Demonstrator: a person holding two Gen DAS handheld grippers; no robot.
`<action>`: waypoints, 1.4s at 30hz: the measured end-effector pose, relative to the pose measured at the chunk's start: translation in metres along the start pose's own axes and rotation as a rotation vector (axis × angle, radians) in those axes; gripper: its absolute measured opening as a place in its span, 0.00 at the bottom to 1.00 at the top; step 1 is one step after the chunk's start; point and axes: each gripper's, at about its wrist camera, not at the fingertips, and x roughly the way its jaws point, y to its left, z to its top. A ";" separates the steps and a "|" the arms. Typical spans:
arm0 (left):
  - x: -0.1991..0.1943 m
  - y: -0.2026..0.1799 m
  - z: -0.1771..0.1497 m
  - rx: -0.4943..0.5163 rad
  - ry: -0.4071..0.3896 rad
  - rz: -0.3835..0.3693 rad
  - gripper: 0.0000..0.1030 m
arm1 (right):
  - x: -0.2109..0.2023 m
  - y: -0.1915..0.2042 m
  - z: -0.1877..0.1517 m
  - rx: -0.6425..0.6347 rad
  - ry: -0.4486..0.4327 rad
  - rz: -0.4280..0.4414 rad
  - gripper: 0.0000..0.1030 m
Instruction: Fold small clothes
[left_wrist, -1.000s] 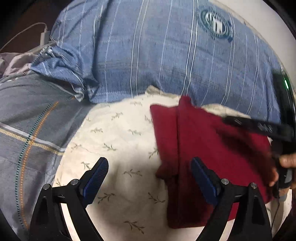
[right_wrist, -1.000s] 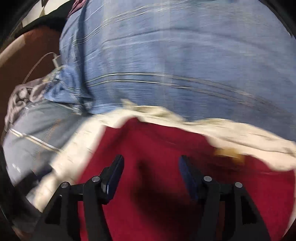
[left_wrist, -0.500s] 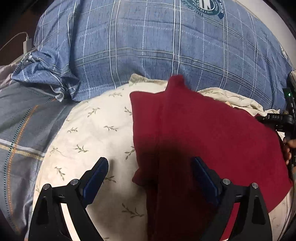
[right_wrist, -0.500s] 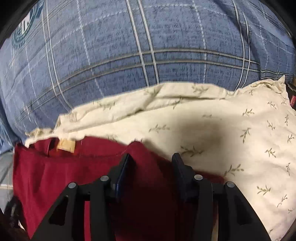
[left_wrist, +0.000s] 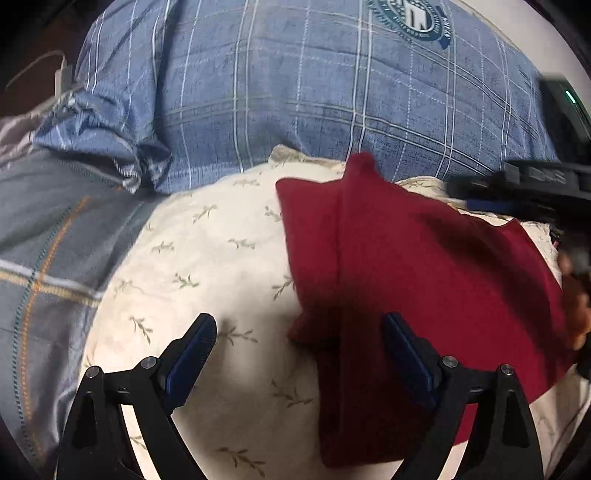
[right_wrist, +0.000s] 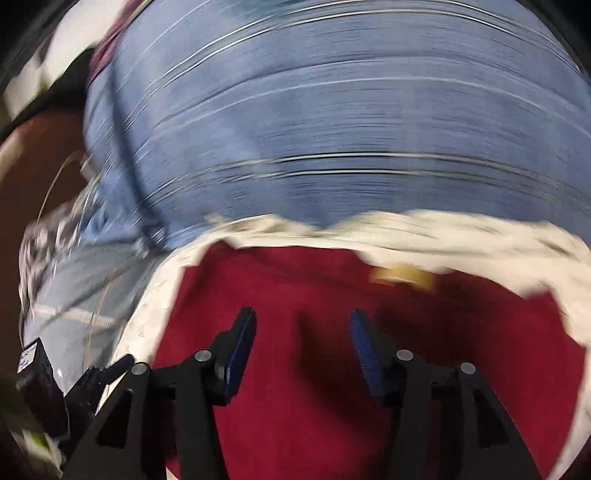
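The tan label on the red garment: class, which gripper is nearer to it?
Right. The right gripper hovers over the red garment just below its tan label; the left gripper straddles the garment's opposite edge.

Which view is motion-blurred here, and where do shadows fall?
Right wrist view: heavy sideways streaking across the blue plaid bedding, red garment soft-edged. Left wrist view: mostly sharp, fisheye-curved; dark shadow on the red garment near the left gripper; right gripper smeared.
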 end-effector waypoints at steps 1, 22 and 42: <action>0.001 0.003 0.000 -0.015 0.010 -0.012 0.89 | 0.015 0.018 0.003 -0.045 0.013 0.007 0.53; 0.017 0.022 0.004 -0.140 0.046 -0.132 0.89 | 0.063 0.077 -0.013 -0.192 0.160 -0.038 0.42; 0.018 0.014 0.004 -0.108 0.013 -0.158 0.80 | 0.015 0.051 -0.011 -0.147 0.107 0.044 0.22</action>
